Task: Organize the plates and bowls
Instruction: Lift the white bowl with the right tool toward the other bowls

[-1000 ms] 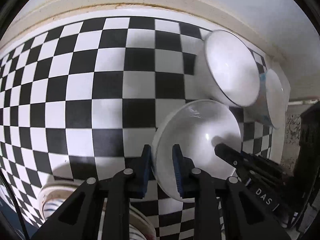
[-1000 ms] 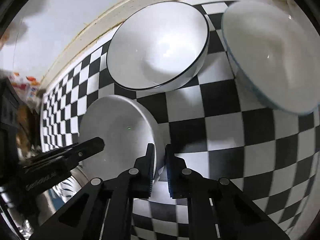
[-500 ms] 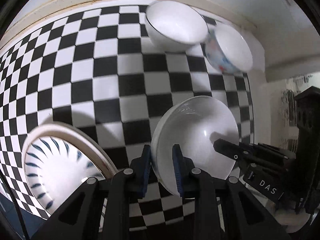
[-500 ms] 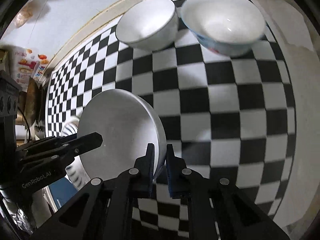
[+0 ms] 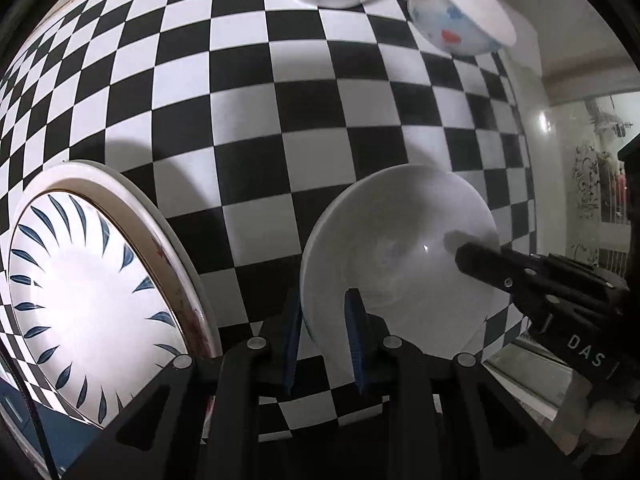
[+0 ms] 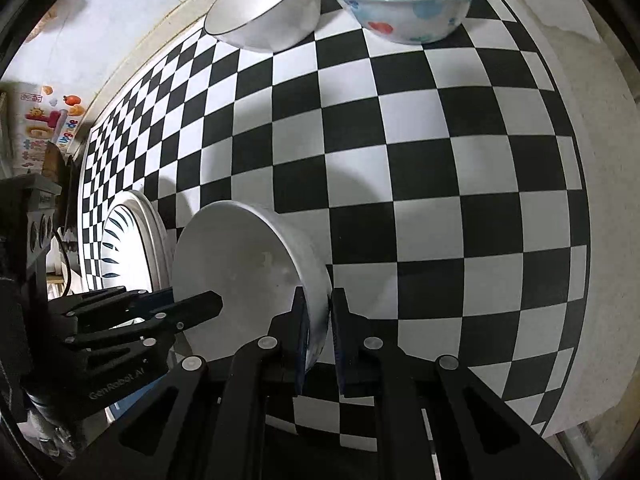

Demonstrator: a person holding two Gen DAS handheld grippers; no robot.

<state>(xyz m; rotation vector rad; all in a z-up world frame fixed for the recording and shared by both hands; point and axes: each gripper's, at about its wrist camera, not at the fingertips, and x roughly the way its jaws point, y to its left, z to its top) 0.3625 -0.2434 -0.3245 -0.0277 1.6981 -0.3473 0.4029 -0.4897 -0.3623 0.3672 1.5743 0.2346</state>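
Note:
A plain white bowl (image 5: pixel 396 264) hangs above the checkered table, held on two sides. My left gripper (image 5: pixel 322 334) is shut on its near-left rim, and my right gripper (image 6: pixel 318 328) is shut on the opposite rim of the same white bowl (image 6: pixel 240 276). In the left wrist view the right gripper's fingers (image 5: pixel 492 264) reach in from the right over the bowl. A plate with blue leaf marks (image 5: pixel 92 304) lies on a stack at the lower left, also seen as the leaf plate (image 6: pixel 124 248) in the right wrist view.
Two more bowls stand at the far edge: a white bowl with a dark rim (image 6: pixel 264 12) and a bowl with blue and red spots (image 6: pixel 404 4). The checkered cloth (image 6: pixel 420 168) ends at a white table border on the right (image 6: pixel 592 120).
Both grippers carried the white bowl away from the two far bowls, which now look smaller and farther. The leaf plate stack has come into view at the lower left.

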